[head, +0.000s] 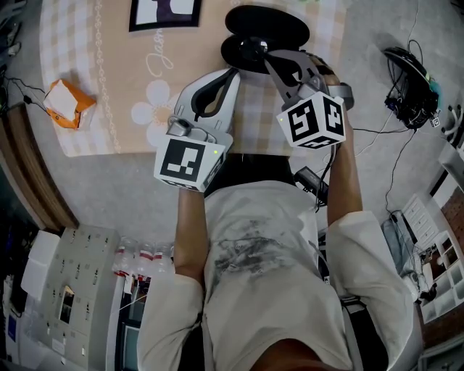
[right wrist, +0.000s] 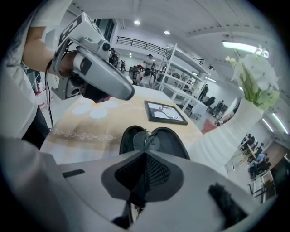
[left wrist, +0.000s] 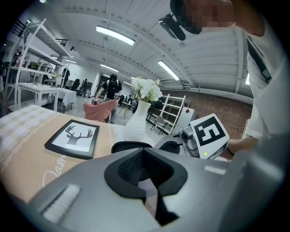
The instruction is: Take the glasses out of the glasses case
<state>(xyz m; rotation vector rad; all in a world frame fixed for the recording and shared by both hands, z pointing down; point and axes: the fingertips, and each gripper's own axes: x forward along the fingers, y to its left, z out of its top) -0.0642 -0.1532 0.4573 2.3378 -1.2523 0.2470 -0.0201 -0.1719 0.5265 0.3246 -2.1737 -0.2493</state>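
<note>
The black glasses case [head: 272, 25] lies open at the far edge of the beige cloth [head: 109, 80]; its two halves show in the right gripper view [right wrist: 172, 141]. The glasses [right wrist: 149, 142] sit just over the case, one lens beyond my right jaw tips. My right gripper [head: 267, 61] reaches down to the case and is shut on the glasses' thin frame [right wrist: 145, 153]. My left gripper [head: 233, 72] hovers over the cloth just left of the case, shut, with nothing in it [left wrist: 144, 152]. The case [left wrist: 131, 146] lies beyond its tips.
A framed deer picture [head: 165, 13] lies on the cloth behind and left of the case. A white vase [left wrist: 136, 124] with flowers stands beside the case. An orange packet [head: 67, 103] sits at the table's left edge. Cables [head: 413, 94] lie on the floor at right.
</note>
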